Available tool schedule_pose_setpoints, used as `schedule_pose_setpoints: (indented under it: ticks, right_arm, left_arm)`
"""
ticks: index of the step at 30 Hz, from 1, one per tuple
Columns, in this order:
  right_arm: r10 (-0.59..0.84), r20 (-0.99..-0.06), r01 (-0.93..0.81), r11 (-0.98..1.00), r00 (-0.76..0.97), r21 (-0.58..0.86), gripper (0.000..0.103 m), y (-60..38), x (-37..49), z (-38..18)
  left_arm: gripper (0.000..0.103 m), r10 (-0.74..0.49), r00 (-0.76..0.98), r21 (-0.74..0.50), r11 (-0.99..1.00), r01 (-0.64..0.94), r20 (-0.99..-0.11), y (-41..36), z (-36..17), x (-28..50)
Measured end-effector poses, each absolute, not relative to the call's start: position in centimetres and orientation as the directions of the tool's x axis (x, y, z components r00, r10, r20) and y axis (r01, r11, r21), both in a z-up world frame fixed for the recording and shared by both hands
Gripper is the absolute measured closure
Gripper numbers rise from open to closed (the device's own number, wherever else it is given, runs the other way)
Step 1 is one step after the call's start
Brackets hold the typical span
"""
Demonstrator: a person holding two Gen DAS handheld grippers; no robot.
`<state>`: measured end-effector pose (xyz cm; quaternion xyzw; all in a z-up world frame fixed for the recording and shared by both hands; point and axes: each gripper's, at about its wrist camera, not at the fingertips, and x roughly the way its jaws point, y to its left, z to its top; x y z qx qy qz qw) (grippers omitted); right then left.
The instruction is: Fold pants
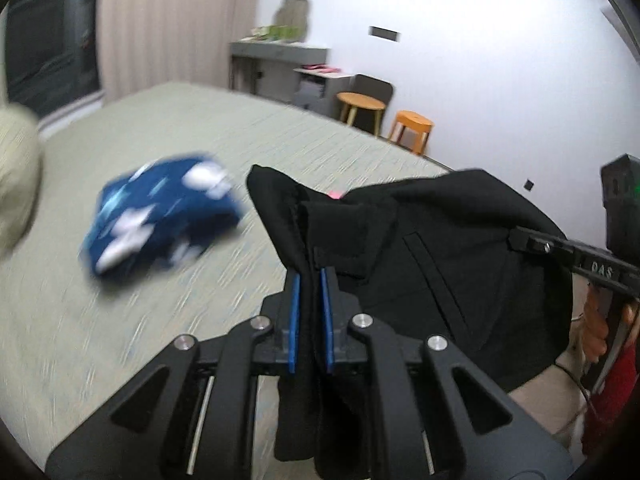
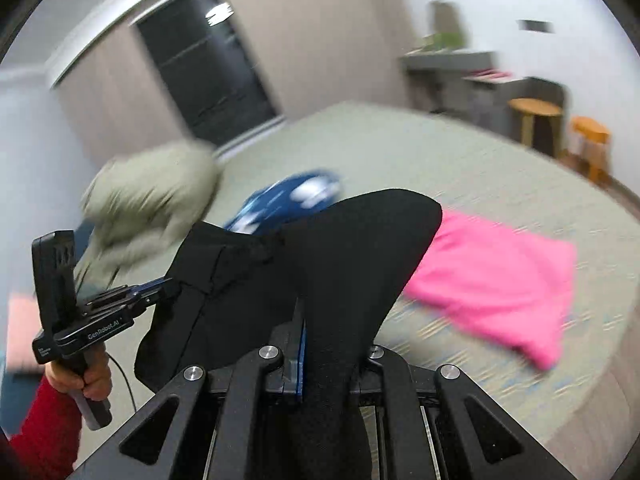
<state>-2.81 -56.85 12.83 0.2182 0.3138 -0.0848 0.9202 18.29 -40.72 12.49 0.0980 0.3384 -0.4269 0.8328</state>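
The black pants point(image 1: 432, 240) hang in the air above the bed, held between both grippers. My left gripper point(image 1: 311, 276) is shut on one edge of the pants, cloth pinched between its blue pads. My right gripper point(image 2: 320, 320) is shut on the other edge; black cloth point(image 2: 328, 264) covers its fingers. In the left wrist view the right gripper point(image 1: 520, 240) clamps the cloth at the right. In the right wrist view the left gripper point(image 2: 164, 288) clamps it at the left.
The bed point(image 1: 200, 128) has a grey-green striped cover. On it lie a blue patterned garment point(image 1: 160, 216), a pink garment point(image 2: 496, 272) and a beige garment point(image 2: 152, 196). A grey desk point(image 1: 280, 52) and orange stools point(image 1: 412, 128) stand by the far wall.
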Motion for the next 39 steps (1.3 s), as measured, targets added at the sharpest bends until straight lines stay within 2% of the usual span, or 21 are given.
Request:
schedule_pose_setpoints:
  ticks: [1, 3, 4, 5, 6, 7, 8, 11, 15, 18, 20, 23, 27, 39]
  right_arm:
    - [-0.06, -0.618, 0.343, 0.871, 0.784, 0.351, 0.093, -59.5, -2.6, 12.6]
    - [-0.126, -0.63, 0.421, 0.839, 0.766, 0.344, 0.088, -63.5, -2.1, 11.5]
    - [-0.191, -0.66, 0.491, 0.816, 0.726, 0.304, 0.086, -65.8, -1.4, 10.2]
    - [-0.258, -0.703, 0.561, 0.793, 0.663, 0.238, 0.075, -67.0, -0.8, 8.9]
    - [-0.348, -0.756, 0.648, 0.75, 0.555, 0.13, 0.068, -68.1, -0.4, 7.5]
    - [-0.447, -0.799, 0.721, 0.692, 0.402, -0.025, 0.067, -69.1, -0.3, 5.7]
    - [-0.475, -0.803, 0.726, 0.683, 0.361, -0.077, 0.067, -69.2, -0.6, 4.7]
    - [-0.402, -0.807, 0.694, 0.72, 0.432, 0.013, 0.064, -67.9, -2.8, 2.9]
    - [-0.309, -0.798, 0.663, 0.734, 0.518, 0.146, 0.064, -64.7, -5.4, 3.6]
    - [-0.332, -0.761, 0.635, 0.76, 0.558, 0.134, 0.057, -59.8, -6.7, 5.5]
    - [-0.368, -0.735, 0.629, 0.771, 0.57, 0.102, 0.053, -57.0, -6.8, 7.0]
    - [-0.41, -0.698, 0.632, 0.771, 0.587, 0.078, 0.048, -54.1, -8.1, 8.7]
    - [-0.437, -0.68, 0.656, 0.75, 0.588, 0.085, 0.047, -51.6, -10.1, 9.6]
    - [-0.464, -0.683, 0.694, 0.715, 0.564, 0.088, 0.046, -49.2, -12.3, 10.5]
  left_arm:
    - [0.091, -0.638, 0.423, -0.102, 0.619, 0.779, -0.643, -43.5, 12.5, 19.1]
    - [0.088, -0.566, 0.558, 0.028, 0.686, 0.727, -0.607, -48.6, 11.7, 20.8]
    - [0.072, -0.517, 0.603, 0.08, 0.716, 0.694, -0.607, -49.9, 11.0, 21.5]
    - [0.058, -0.415, 0.632, 0.146, 0.751, 0.644, -0.654, -51.9, 9.1, 23.0]
    - [0.057, -0.361, 0.61, 0.159, 0.758, 0.632, -0.705, -52.7, 7.4, 23.7]
    - [0.057, -0.345, 0.585, 0.15, 0.757, 0.635, -0.734, -52.9, 6.4, 24.0]
    - [0.057, -0.357, 0.546, 0.114, 0.751, 0.65, -0.758, -52.3, 5.0, 24.0]
    - [0.057, -0.394, 0.513, 0.075, 0.734, 0.675, -0.763, -49.5, 2.9, 22.6]
    - [0.057, -0.394, 0.461, 0.058, 0.706, 0.705, -0.795, -47.4, 2.2, 20.4]
    - [0.055, -0.466, 0.46, 0.034, 0.674, 0.738, -0.755, -46.6, 4.2, 17.4]
    - [0.046, -0.509, 0.447, 0.017, 0.646, 0.763, -0.736, -45.8, 5.5, 15.4]
    - [0.045, -0.555, 0.428, 0.001, 0.61, 0.792, -0.713, -45.0, 6.9, 12.9]
    - [0.045, -0.604, 0.402, -0.029, 0.577, 0.816, -0.688, -43.3, 8.7, 9.9]
    - [0.043, -0.632, 0.44, 0.022, 0.556, 0.831, -0.638, -40.7, 11.2, 5.5]
